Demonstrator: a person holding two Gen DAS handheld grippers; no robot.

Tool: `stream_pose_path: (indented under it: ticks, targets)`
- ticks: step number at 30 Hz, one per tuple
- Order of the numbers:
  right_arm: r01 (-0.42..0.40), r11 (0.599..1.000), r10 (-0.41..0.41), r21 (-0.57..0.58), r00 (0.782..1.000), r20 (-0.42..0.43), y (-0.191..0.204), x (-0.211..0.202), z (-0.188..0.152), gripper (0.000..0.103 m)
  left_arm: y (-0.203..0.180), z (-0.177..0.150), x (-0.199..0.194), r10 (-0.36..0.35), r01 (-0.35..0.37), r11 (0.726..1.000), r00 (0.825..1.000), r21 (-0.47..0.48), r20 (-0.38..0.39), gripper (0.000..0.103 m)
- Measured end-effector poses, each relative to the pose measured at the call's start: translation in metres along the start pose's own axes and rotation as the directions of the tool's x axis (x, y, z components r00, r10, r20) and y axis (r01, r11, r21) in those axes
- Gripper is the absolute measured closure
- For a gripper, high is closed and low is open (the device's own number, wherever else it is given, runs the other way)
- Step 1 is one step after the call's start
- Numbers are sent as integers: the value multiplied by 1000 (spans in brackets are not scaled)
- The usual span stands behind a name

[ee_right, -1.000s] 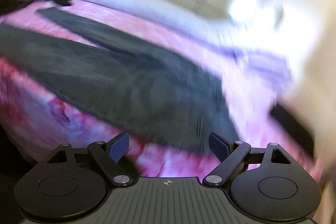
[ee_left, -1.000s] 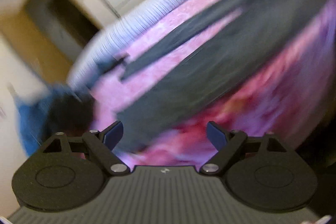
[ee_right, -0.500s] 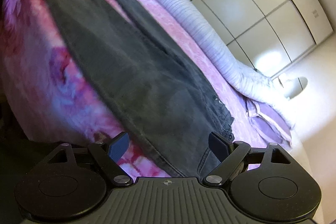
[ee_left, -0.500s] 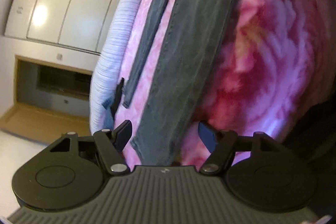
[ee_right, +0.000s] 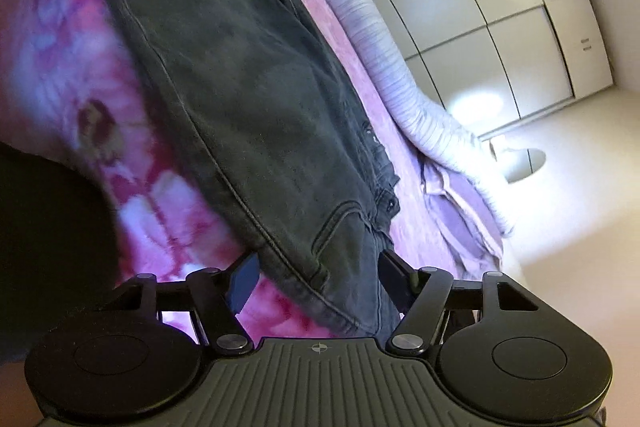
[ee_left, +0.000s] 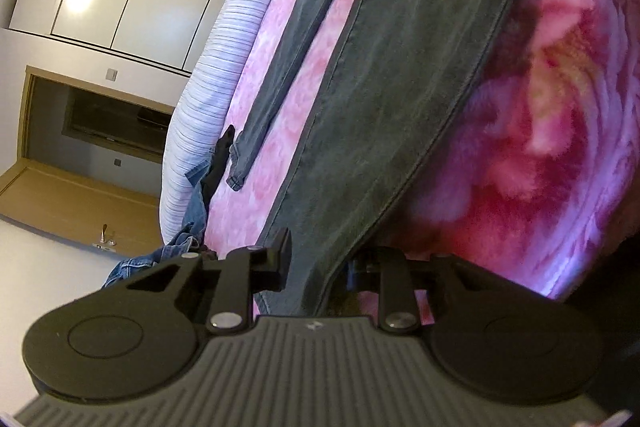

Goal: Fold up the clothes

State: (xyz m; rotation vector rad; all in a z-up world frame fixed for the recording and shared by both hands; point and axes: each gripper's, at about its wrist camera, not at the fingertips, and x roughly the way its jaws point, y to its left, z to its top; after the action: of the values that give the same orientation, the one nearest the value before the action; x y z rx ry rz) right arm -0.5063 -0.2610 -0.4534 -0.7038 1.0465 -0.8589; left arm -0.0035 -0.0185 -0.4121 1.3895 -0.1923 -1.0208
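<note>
My left gripper [ee_left: 318,263] is closing on the hem end of the dark grey jeans [ee_left: 400,87], the jaws narrow with the cloth edge between them; I cannot tell whether the pads already press. My right gripper [ee_right: 320,279] is closing too, jaws still fairly wide, with the waistband corner of the jeans [ee_right: 248,99] lying between the fingers, not yet pinched.

The jeans are washed denim, stiff, with raised double seams, a curved pocket edge and metal buttons near the waist. They lie flat on a fluffy pink and crimson blanket [ee_left: 560,147] with a blotchy flower pattern, near its front edge. Their long axis runs along the bed, legs toward my left, waist toward my right; the 2 legs are spread apart, pink showing between them.

Behind them a ribbed pale lilac duvet [ee_left: 216,87] is rolled along the far side. A blue denim garment [ee_left: 160,259] hangs off the left end, a lilac pillow [ee_right: 460,211] sits at the right. Glossy white wardrobe doors [ee_right: 500,19] stand beyond.
</note>
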Motion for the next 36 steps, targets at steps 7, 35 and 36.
stream_pose_path:
  ticks: [7,35,36]
  targets:
    - [49,991,-42,-122,997,58,4,19,-15,39,2,1,3,-13,13,1000,1000,5,-6,79]
    - [39,995,-36,-90,999,41,-66,-10,-26,95,88,5,-59,34,-23,991,996,-135,80,99]
    - [42,995,-39,-85,998,42,-68,-18,-22,95,98,11,-59,27,-15,992,996,-127,87,99]
